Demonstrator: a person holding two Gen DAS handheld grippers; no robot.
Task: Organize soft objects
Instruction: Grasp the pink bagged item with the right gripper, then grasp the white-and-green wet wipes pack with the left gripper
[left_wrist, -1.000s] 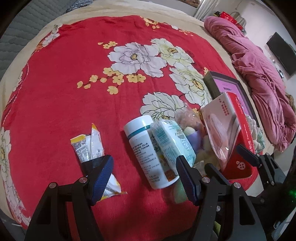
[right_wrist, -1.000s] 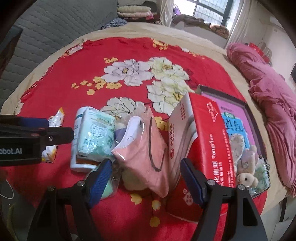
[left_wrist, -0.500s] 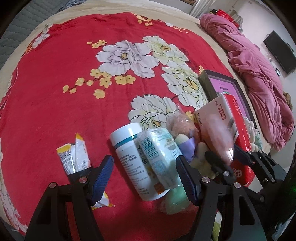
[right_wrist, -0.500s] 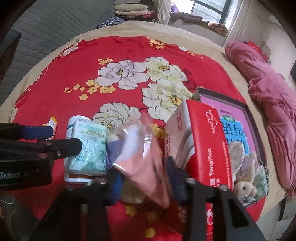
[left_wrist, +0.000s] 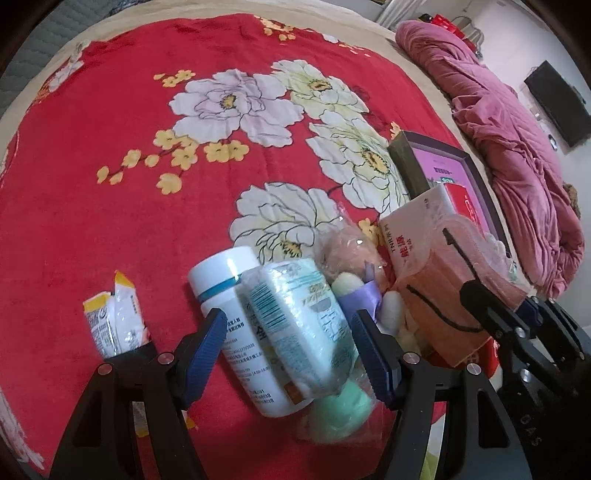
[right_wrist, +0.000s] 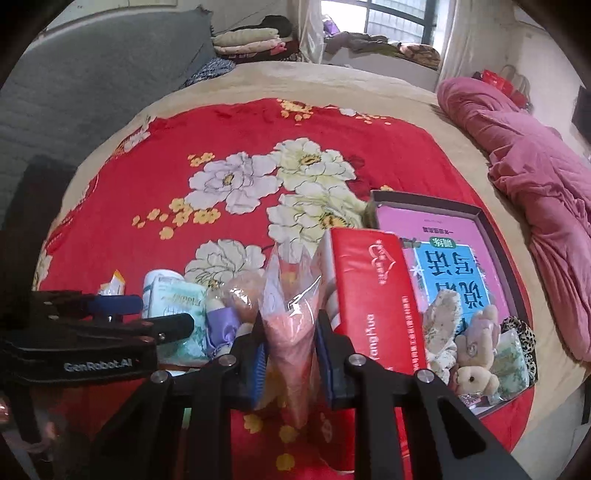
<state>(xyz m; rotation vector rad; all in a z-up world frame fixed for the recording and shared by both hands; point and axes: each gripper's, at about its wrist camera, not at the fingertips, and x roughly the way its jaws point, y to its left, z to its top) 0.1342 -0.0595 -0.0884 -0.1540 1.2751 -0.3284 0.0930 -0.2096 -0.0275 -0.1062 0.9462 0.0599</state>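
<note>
One clear bag of pink cloth (right_wrist: 291, 332) stands pinched between the blue pads of the right gripper (right_wrist: 290, 354), whose jaws have just been closing onto it; the bag sits at the near edge of the red flowered blanket (right_wrist: 147, 192), just beside a tall red tissue pack (right_wrist: 373, 295) on its right. Touching the bag's left side is a heap of small soft things: a peach ball in plastic (right_wrist: 240, 295), a purple ribbon (right_wrist: 221, 325) and a pale green wet-wipe pack (right_wrist: 181, 306) lying on a white bottle (left_wrist: 236, 317). Past the red pack lies a shallow box lid (right_wrist: 495, 236) with a pink and blue print, and in its near corner sit two small plush bears (right_wrist: 476, 354) and a leopard-print scrunchie (right_wrist: 524, 332). The left gripper (left_wrist: 288, 354) hangs with its jaws wide apart and nothing between the pads, above the bottle and the wipe pack. Two yellow-and-white sachets (left_wrist: 114, 317) lie apart to the left. A rumpled pink quilt (right_wrist: 535, 177) runs along the right edge of the bed
</note>
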